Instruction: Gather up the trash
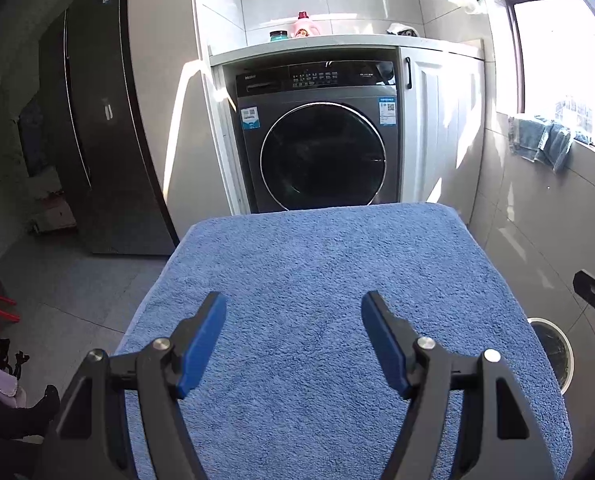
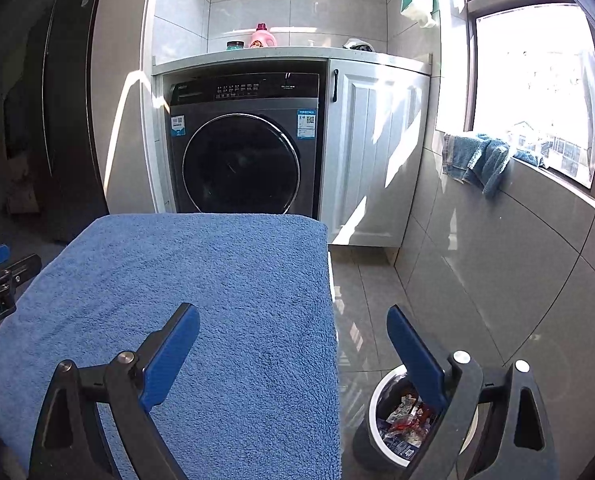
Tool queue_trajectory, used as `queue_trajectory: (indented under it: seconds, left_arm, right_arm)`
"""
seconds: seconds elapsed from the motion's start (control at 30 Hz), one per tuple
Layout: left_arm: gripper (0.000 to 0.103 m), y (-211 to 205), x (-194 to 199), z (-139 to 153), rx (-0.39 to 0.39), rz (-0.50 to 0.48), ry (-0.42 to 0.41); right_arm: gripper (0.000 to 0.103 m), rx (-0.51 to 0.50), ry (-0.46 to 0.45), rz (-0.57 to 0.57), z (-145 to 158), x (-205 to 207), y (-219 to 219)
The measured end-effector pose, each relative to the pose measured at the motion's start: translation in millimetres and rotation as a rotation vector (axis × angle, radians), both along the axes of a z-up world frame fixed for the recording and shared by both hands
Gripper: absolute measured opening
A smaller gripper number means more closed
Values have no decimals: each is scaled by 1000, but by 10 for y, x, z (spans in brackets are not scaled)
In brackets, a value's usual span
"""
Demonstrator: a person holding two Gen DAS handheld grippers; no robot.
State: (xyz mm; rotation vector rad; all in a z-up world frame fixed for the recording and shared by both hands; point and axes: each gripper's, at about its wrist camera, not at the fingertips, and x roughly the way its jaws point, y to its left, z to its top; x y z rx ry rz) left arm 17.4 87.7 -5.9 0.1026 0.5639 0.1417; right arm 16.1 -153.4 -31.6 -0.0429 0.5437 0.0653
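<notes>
From the left wrist view, a blue terry towel [image 1: 337, 300] covers a flat surface, its far edge lying just short of a dark grey front-loading washing machine [image 1: 317, 136] built in under a white counter [image 1: 337, 46]. A pink detergent bottle [image 1: 306, 28] stands on that counter near the tiled back wall. A dark tall refrigerator [image 1: 97, 120] fills the left side, and blue cloths [image 1: 545, 142] hang over the window sill at the right. The left gripper [image 1: 293, 338] hovers above the towel's near edge, its blue-padded jaws spread wide with nothing between them.

From the right wrist view, the same towel [image 2: 197, 320] ends at its right edge above a grey tiled floor [image 2: 369, 300]. A round metal-rimmed trash bin [image 2: 401, 420] stands on the floor beside the near right corner, with crumpled wrappers [image 2: 405, 416] inside. The right gripper [image 2: 293, 346] straddles the towel's right edge, jaws wide apart and empty, the right finger [image 2: 415, 356] above the bin.
</notes>
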Motion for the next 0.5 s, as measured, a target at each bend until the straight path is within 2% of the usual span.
queue_trajectory:
  seconds: [0.5]
  left_arm:
    - [69, 50, -18, 30, -16, 1, -6]
  right_arm:
    - [96, -2, -6, -1, 20, 4, 6]
